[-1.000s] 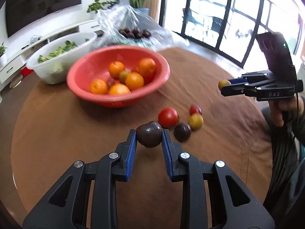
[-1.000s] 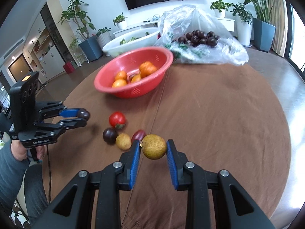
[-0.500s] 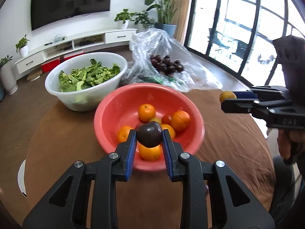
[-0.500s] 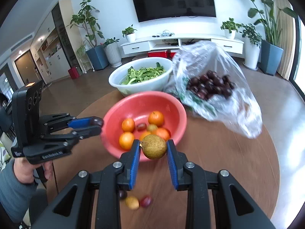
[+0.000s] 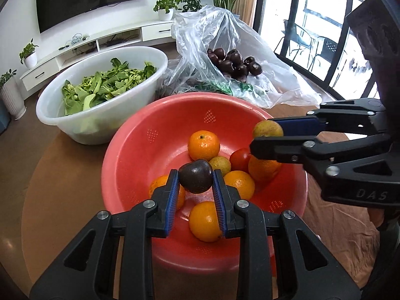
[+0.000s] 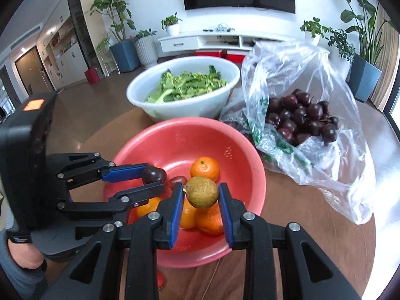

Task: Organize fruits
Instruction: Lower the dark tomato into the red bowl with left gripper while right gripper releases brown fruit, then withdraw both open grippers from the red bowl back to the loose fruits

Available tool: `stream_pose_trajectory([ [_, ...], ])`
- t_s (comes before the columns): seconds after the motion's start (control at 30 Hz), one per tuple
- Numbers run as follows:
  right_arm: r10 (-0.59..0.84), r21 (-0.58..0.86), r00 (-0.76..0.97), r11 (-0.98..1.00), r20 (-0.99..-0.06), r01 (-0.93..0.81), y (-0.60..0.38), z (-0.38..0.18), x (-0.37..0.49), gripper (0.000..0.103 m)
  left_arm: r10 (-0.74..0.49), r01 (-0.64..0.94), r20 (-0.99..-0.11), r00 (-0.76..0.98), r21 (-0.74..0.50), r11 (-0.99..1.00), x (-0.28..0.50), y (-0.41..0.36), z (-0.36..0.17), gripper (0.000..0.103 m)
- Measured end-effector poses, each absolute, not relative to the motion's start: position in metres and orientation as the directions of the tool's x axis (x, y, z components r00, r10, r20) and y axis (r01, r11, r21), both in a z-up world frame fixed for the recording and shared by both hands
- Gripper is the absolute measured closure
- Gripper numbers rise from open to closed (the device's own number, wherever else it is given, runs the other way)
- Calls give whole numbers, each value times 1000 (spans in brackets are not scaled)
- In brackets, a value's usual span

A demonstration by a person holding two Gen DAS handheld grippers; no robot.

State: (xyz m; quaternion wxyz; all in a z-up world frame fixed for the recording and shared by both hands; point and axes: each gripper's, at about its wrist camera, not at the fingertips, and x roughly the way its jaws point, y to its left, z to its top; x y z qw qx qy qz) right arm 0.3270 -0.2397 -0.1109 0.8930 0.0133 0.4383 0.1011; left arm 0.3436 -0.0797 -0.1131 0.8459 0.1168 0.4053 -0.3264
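A red bowl (image 5: 130,155) (image 6: 245,155) on the brown round table holds several oranges (image 5: 203,145), a tomato (image 5: 240,158) and a small yellow-green fruit (image 5: 221,165). My left gripper (image 5: 196,177) (image 6: 153,181) is shut on a dark purple fruit (image 5: 196,176) (image 6: 153,175) and hangs over the bowl's near side. From the right, my right gripper (image 6: 202,192) (image 5: 267,135) reaches over the bowl, shut on a yellow-green fruit (image 6: 202,192) (image 5: 267,128). The two grippers hang close together above the fruit pile.
A white basin of leafy greens (image 5: 100,90) (image 6: 185,87) stands behind the bowl. A clear plastic bag of dark purple fruits (image 5: 235,62) (image 6: 300,117) lies at the back right. A red fruit (image 6: 160,280) peeks out below the bowl on the table. A person's hand (image 6: 22,252) holds the left gripper.
Both grippers have travelled from the loose fruits on the table to above the red bowl, each keeping its fruit. The bowl now fills the middle of both views.
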Motion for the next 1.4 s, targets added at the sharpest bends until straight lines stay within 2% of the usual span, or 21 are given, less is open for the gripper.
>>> stream_pose_trajectory([
  [0.8, 150, 70, 556, 984, -818, -164, -236, -138, 343, 72, -423, 651, -774, 472, -18, 759, 346, -90, -124, 77],
  [1.0, 152, 72, 560, 984, -815, -163, -235, -137, 341, 69, -418, 644, -774, 475, -18, 765, 346, -89, -123, 75],
  [1.07, 154, 74, 564, 984, -811, -162, -236, -136, 339, 68, -416, 641, -773, 480, -16, 768, 345, -88, -122, 70],
  [1.13, 152, 75, 571, 985, -807, -156, -238, -132, 334, 68, -416, 634, -767, 489, -14, 773, 344, -87, -121, 59],
  [1.2, 160, 88, 581, 985, -798, -150, -242, -127, 329, 66, -424, 632, -756, 498, -18, 775, 341, -85, -117, 33],
  [1.37, 172, 102, 612, 984, -772, -147, -246, -111, 310, 58, -437, 627, -730, 525, -15, 779, 327, -80, -102, 30],
  [1.4, 175, 107, 617, 984, -767, -146, -247, -108, 306, 56, -439, 626, -723, 534, -11, 780, 322, -77, -96, 25],
])
